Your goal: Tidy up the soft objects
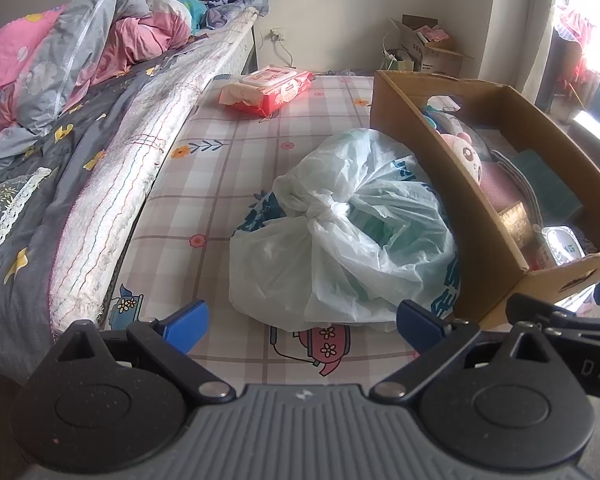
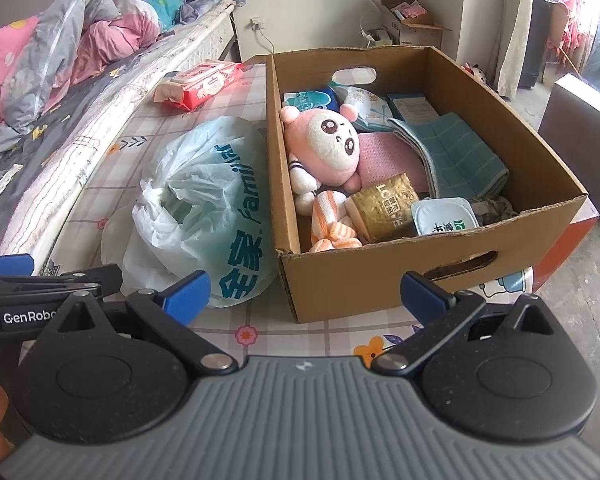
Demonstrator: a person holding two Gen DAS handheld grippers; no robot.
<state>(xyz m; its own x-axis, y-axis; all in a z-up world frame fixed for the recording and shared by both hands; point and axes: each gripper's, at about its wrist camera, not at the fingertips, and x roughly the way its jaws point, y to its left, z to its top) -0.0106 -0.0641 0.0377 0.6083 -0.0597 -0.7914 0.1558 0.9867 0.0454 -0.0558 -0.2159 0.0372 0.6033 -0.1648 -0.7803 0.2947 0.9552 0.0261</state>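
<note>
Both grippers, left gripper and right gripper, hang spread and empty; next likely needs grasping the knotted plastic bag beside the cardboard box.

Knotted plastic bag with contents unreadable through the film, plush toy half hidden behind the box wall, bed cut off at left

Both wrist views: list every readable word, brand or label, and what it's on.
"全家 family": plastic bag, teal print, last letters creased.
"GenRobo": left tool's arm, cut off by the right tool's body.
"DAS": right tool's arm, cut off by the frame.
Gold cup, white tub, wipes pack: print unreadable.
</note>
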